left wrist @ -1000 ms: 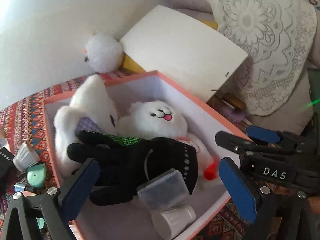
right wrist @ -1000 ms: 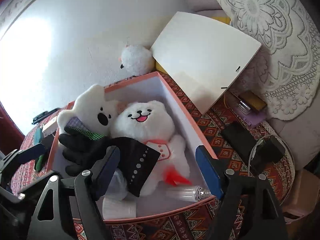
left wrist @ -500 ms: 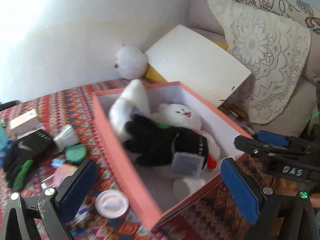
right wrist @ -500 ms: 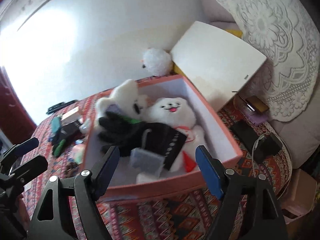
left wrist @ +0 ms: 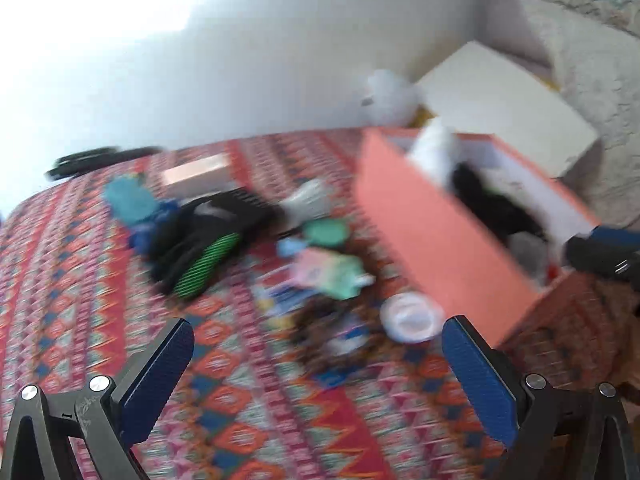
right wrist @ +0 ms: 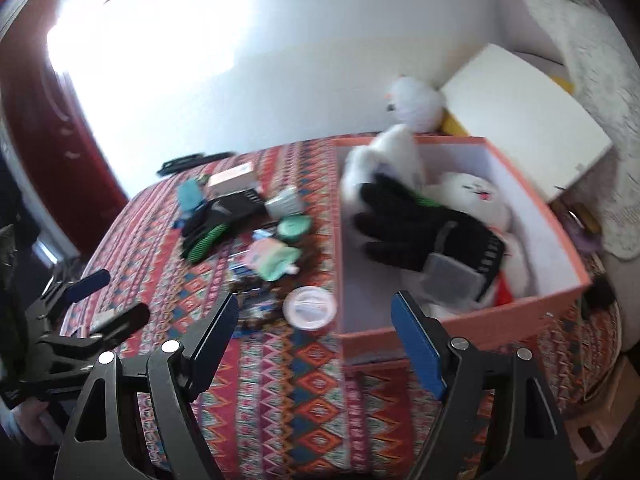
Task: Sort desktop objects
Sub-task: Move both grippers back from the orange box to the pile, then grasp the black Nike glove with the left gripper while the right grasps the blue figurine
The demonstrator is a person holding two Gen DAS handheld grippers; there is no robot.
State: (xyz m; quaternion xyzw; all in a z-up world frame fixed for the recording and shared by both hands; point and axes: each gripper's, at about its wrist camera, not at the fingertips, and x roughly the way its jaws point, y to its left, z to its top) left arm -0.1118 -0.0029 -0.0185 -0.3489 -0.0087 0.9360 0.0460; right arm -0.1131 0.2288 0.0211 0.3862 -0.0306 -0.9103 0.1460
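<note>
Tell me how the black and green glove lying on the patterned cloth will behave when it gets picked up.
The black and green glove lies limp and crumpled on the cloth, so it will probably droop from whichever edge is pinched. It looks like soft fabric, likely light and not slippery. It should neither roll nor break.

Blurred table seen past the wide-open left gripper (left wrist: 316,364)

Left of the pink box (left wrist: 436,240) lay a black-and-green glove (left wrist: 200,240), a green round tin (left wrist: 326,232) and a white lid (left wrist: 412,318) just beside the box; nothing sat between the jaws.
</note>
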